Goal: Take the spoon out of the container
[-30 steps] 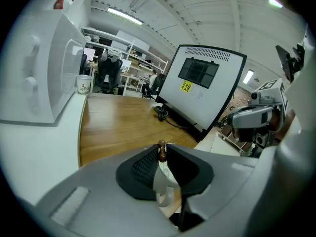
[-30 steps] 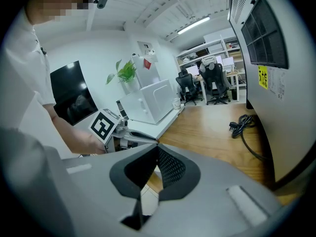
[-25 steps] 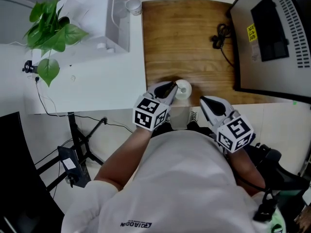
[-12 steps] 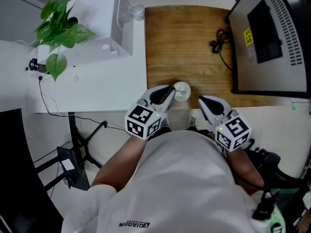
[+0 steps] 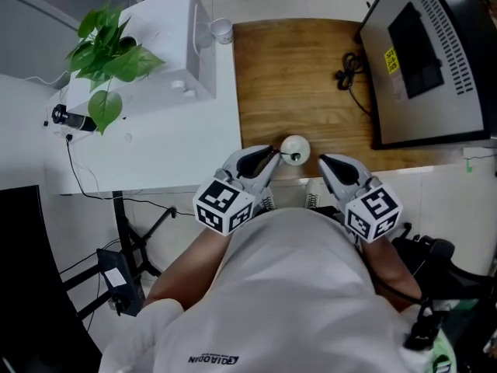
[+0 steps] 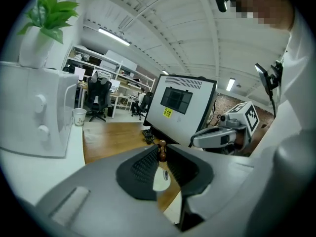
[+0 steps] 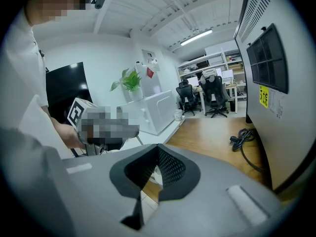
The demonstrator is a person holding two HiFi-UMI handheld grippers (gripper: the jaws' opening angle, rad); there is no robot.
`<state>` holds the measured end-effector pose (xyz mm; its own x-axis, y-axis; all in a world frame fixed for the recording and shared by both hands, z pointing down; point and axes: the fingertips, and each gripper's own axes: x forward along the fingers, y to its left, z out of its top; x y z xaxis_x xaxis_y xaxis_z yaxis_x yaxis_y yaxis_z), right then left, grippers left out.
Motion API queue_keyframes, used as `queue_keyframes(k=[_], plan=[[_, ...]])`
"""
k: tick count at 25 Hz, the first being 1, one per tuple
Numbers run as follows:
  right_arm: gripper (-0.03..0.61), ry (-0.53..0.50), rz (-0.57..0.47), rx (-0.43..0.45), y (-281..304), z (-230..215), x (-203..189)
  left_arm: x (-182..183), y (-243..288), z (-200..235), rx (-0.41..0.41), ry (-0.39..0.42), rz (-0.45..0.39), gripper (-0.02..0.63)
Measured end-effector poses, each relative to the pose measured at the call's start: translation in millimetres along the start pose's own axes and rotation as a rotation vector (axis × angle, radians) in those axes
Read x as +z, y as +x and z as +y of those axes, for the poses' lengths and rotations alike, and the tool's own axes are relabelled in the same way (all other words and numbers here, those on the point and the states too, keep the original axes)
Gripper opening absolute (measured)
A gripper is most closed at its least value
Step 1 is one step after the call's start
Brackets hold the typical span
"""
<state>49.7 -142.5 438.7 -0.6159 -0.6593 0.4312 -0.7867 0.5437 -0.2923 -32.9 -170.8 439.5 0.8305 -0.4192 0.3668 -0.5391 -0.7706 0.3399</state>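
A small round white container [image 5: 295, 149] stands at the front edge of the wooden table [image 5: 303, 84]. A spoon with a brown beaded wooden handle [image 6: 162, 150] rises out of the container [image 6: 161, 180]. My left gripper [image 5: 272, 155] reaches in from the left, and its jaws [image 6: 162, 154] are shut on that handle, just above the container's mouth. My right gripper [image 5: 326, 162] hangs a little to the container's right, apart from it. Its jaws [image 7: 158, 149] meet at the tips with nothing between them.
A large dark monitor [image 5: 435, 61] stands along the table's right side, with a coiled black cable [image 5: 349, 72] beside it. On the white table [image 5: 171, 138] to the left are a white box-shaped appliance [image 5: 167, 45], a leafy plant [image 5: 112, 61] and a paper cup [image 5: 221, 29].
My left gripper's marker cube has dropped back toward the person's body while its tips stay at the container. The head view has shifted slightly. The right gripper has barely moved.
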Motion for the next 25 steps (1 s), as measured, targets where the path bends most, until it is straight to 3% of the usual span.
queue_keyframes(k=[12,20,25], plan=[[0.006,0.027,-0.017,-0.133,-12.5,23.0,-10.0,9.8,-32.1,-4.1,-0.114,0.037,-0.018,0.054],[0.006,-0.015,-0.005,-0.098,-30.5,32.7,-12.6,7.4,-45.9,-22.7,-0.067,0.015,-0.069,0.054],[0.006,-0.057,-0.012,-0.035,-55.2,36.2,-17.0,-1.5,-50.8,-47.6,0.006,0.000,-0.094,0.054]])
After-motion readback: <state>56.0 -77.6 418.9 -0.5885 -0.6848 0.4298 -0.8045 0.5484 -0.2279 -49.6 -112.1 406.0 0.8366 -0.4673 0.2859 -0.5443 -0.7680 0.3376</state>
